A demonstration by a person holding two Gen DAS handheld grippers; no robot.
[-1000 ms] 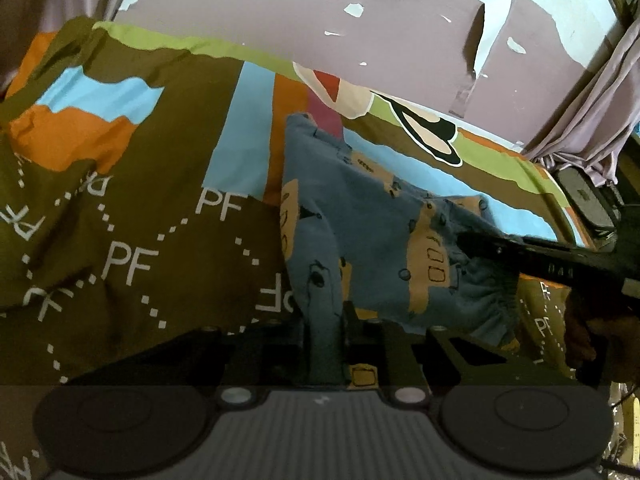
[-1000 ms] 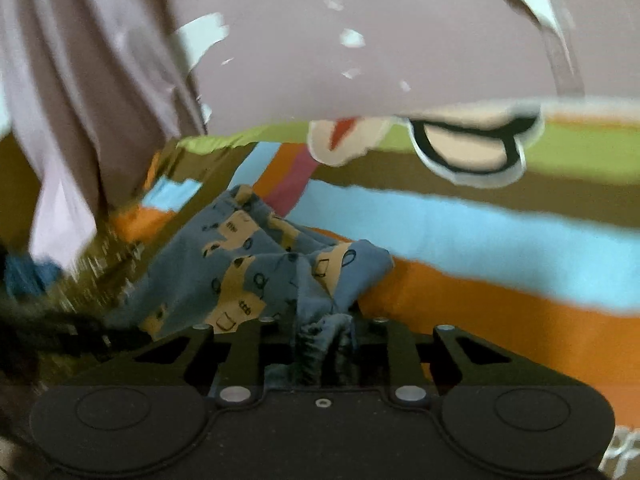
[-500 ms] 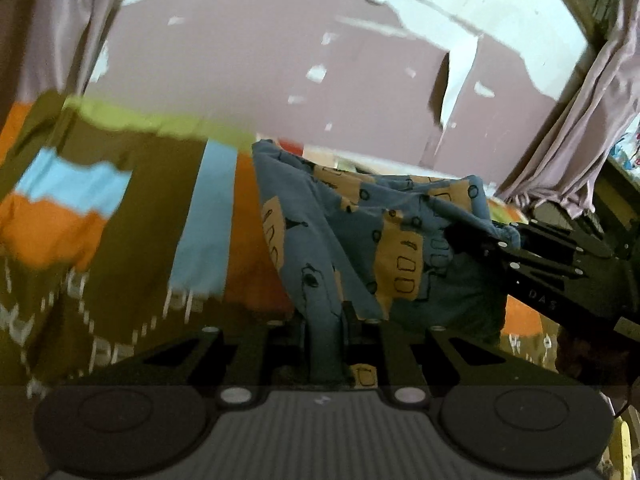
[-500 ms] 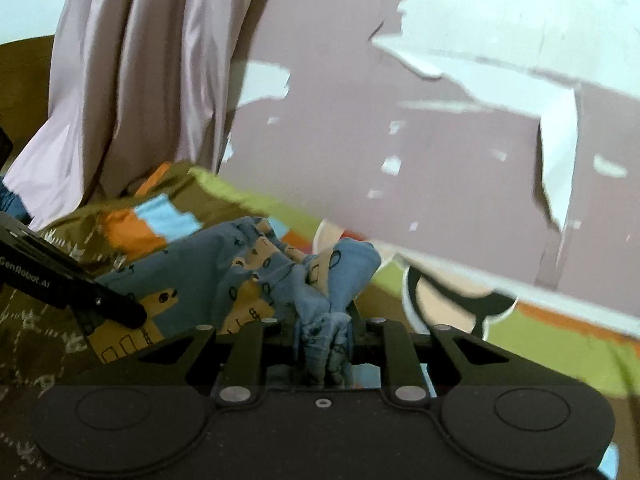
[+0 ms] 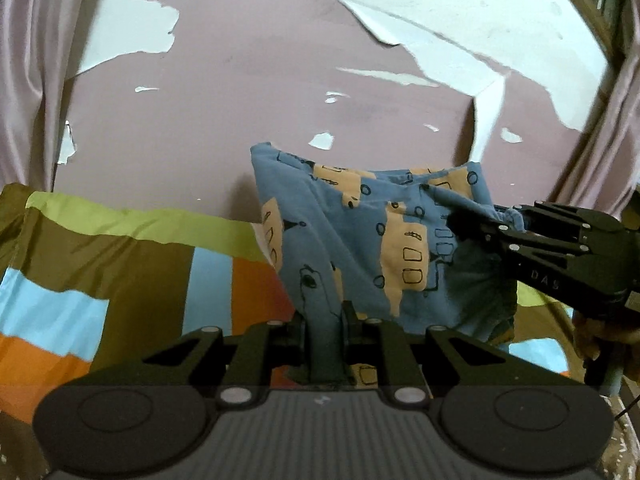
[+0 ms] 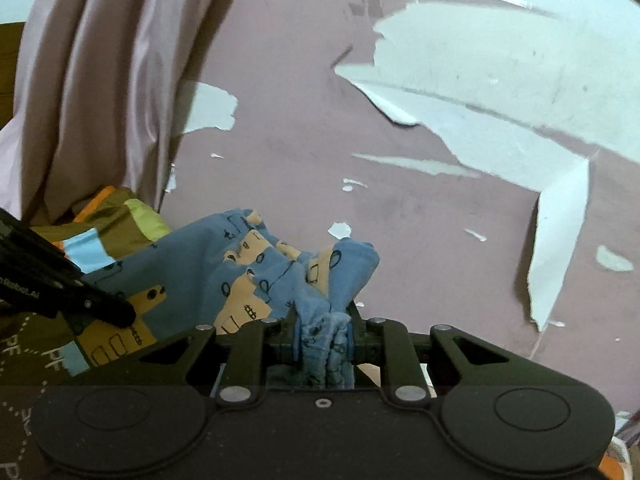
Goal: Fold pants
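Note:
Blue pants (image 5: 360, 240) printed with tan vehicles hang lifted above the bed, stretched between both grippers. My left gripper (image 5: 323, 320) is shut on one edge of the cloth, which runs up from its jaws. In the right wrist view my right gripper (image 6: 323, 320) is shut on a bunched edge of the pants (image 6: 256, 272). The right gripper (image 5: 476, 228) shows at the right of the left wrist view, clamping the cloth. The left gripper (image 6: 120, 314) shows as a dark tip at the left of the right wrist view.
A striped bedcover (image 5: 120, 260) in brown, green, blue and orange lies below. Behind stands a mauve wall (image 5: 240, 100) with peeling paint. Pale curtains (image 6: 100, 80) hang at the left and right (image 5: 612, 140). A hand (image 5: 600, 332) grips the right gripper's handle.
Both grippers rose and carried the pants up off the bedcover. The views tilted upward, so the wall now fills most of each. The cloth stays clamped in both.

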